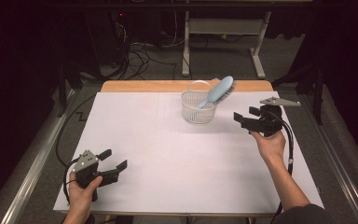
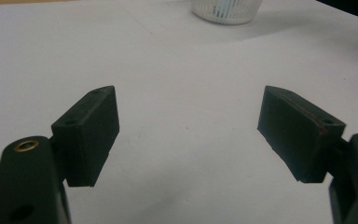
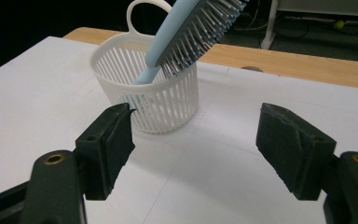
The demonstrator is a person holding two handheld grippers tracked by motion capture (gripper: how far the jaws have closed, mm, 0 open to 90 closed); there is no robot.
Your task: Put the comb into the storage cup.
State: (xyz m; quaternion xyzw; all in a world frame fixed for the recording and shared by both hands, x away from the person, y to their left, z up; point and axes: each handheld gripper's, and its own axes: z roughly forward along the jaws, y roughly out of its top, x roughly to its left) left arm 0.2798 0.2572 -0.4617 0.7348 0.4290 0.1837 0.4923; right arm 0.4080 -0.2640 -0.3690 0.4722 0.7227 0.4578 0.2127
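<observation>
- High view: nearest the camera, my left gripper [image 1: 113, 160] rests low over the near left corner of the white table [image 1: 168, 154], jaws spread apart, holding nothing.
- Farther back on the right, my right gripper [image 1: 245, 118] hangs just beside the white basket [image 1: 198, 108], jaws also apart and empty.
- The basket stands upright near the far edge of the table. A light blue hairbrush [image 1: 217, 91] sits in it handle down, its bristled head leaning out over the rim toward my right gripper.
- I judge the brush is already in the basket, or else is about to be lifted out; I cannot tell which.
- Left gripper view: my two black jaws stand wide apart over bare table. The base of the basket [image 2: 227, 11] shows at the top edge, well away.
- Right gripper view: my jaws stand open, with the basket [image 3: 149, 88] close ahead and a little to the left. The hairbrush [image 3: 196, 25] handle drops inside its slatted wall; the bristles face down toward me.
- If the brush is to come out, the next move calls for raising this gripper to the tilted head and closing across it.
</observation>
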